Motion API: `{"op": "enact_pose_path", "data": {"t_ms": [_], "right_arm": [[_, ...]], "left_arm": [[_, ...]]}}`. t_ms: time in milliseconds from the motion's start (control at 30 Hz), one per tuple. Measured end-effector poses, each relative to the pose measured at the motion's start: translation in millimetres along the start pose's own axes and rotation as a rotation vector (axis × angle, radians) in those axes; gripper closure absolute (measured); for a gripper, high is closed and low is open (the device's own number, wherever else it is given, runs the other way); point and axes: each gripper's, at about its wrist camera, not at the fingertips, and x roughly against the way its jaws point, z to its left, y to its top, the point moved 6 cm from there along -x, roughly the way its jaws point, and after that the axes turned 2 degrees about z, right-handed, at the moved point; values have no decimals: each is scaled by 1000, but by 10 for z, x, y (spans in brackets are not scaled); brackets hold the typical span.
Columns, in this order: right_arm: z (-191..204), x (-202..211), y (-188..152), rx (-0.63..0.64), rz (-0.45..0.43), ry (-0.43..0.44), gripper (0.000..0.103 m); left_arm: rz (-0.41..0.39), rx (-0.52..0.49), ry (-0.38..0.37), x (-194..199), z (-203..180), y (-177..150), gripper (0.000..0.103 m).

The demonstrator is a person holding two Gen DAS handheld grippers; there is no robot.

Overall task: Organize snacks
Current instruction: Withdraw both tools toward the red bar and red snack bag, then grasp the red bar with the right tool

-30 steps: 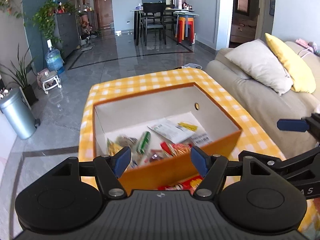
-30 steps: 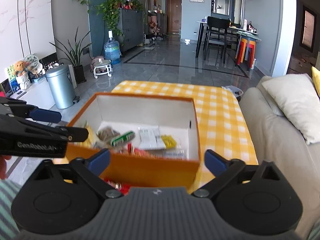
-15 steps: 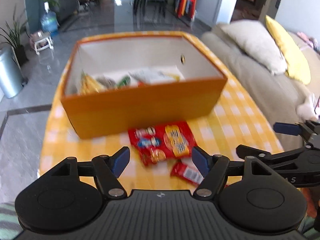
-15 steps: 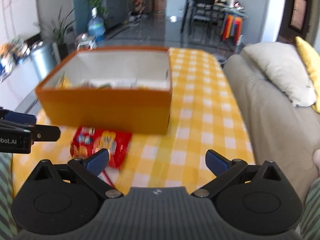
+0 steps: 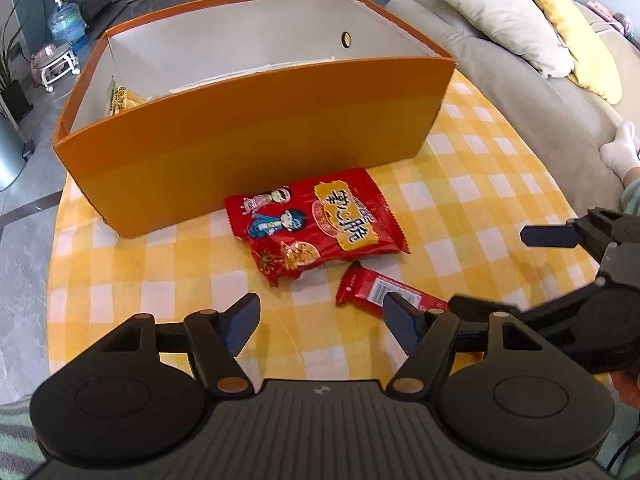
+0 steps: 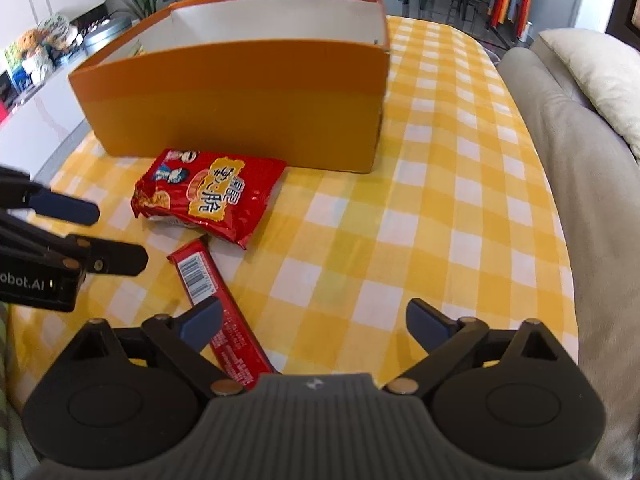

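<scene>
Both grippers have dropped from over the orange box (image 5: 256,136) toward two leftover snacks: red noodle-snack bag (image 5: 320,220) and red bar (image 6: 216,300) just beside it (others already boxed). Left gripper (image 5: 320,322) open, empty; right gripper (image 6: 314,320) wide, just narrowing, straddling nothing yet.

L gripper (image 5: 320,322) jaws wide, R gripper (image 6: 314,322) jaws just narrowing, both empty

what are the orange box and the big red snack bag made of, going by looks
Orange box: likely matte cardboard, with thin flat walls, a white inside and a punched hole. Big red snack bag: probably glossy plastic film, going by its shiny highlights, crinkles and serrated edge.
</scene>
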Motion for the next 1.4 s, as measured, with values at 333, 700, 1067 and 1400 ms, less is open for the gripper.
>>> {"op": "enact_pose_path", "data": {"t_ms": [333, 700, 1067, 1400], "right_arm": [[314, -46, -12, 72, 22, 125, 34], [453, -204, 19, 157, 41, 113, 75], [-54, -231, 79, -47, 84, -47, 81], [-62, -247, 85, -40, 82, -44, 80]], "left_arm": [[17, 4, -11, -82, 78, 33, 22], [12, -9, -9, -165, 141, 87, 23], [36, -38, -41, -387, 138, 186, 31], [86, -76, -197, -339, -185, 99, 39]]}}
